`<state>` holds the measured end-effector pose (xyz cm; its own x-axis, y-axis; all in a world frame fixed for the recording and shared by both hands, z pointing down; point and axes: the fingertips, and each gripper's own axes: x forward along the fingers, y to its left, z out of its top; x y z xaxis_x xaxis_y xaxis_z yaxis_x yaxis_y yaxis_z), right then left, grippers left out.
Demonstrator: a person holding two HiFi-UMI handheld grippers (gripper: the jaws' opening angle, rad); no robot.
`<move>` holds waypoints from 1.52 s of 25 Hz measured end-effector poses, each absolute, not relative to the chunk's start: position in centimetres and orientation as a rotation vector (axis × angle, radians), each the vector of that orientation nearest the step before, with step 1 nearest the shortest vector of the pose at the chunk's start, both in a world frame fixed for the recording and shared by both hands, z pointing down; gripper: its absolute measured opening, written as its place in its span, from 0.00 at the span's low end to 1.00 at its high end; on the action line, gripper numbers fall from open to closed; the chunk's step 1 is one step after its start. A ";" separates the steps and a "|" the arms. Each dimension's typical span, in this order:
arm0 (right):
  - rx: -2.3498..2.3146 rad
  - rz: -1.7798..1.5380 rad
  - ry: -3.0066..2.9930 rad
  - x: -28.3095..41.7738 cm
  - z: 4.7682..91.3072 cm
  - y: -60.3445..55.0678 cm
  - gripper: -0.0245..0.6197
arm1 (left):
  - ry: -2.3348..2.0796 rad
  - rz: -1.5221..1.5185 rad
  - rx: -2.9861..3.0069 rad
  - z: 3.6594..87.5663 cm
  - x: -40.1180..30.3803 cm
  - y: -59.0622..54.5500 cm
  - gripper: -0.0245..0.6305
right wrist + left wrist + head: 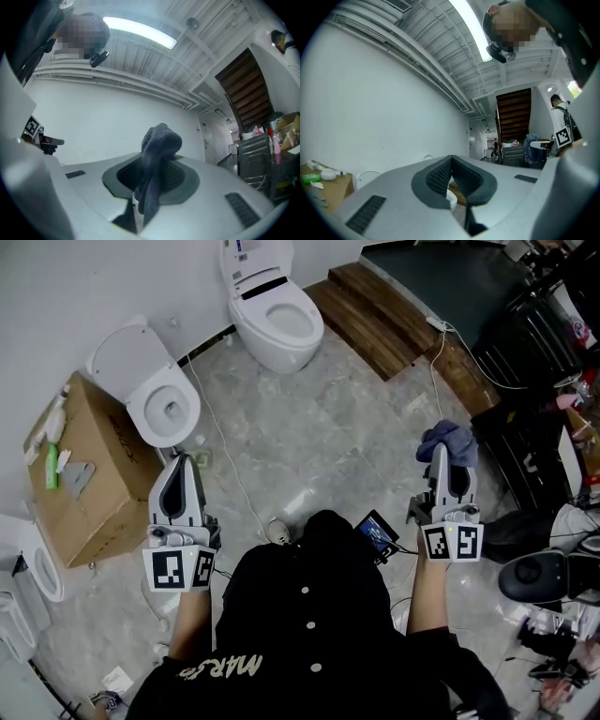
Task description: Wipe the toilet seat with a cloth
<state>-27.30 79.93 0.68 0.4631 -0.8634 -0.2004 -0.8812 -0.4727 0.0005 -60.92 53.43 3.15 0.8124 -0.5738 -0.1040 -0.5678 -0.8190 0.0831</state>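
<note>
Above the grey marble floor (328,427), right tongs (444,457) pinch a crumpled blue-grey cloth (448,439); left tongs (180,461) are pressed together, empty.

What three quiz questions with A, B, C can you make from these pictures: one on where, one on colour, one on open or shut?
1. Where is the cloth?
A. in a bucket
B. held by the right gripper
C. on a shelf

2. What colour is the cloth?
A. red
B. yellow
C. blue-grey

3. How is the left gripper?
A. shut on nothing
B. wide open
C. holding a brush

Answers:
1 B: the cloth hangs pinched between that gripper's fingers.
2 C: it looks blue-grey in the head view and the right gripper view.
3 A: its fingers meet at the tips with nothing between.
</note>
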 end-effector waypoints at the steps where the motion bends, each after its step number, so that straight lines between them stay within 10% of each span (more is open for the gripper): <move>1: -2.598 0.259 1.553 -27.3 0.5 79.9 0.18 | -0.925 -0.195 2.944 3.2 -60.9 53.2 0.05; 38: -2.507 0.227 1.687 -2.2 0.9 55.7 0.17 | -1.119 -0.161 2.903 2.0 -39.4 32.5 0.05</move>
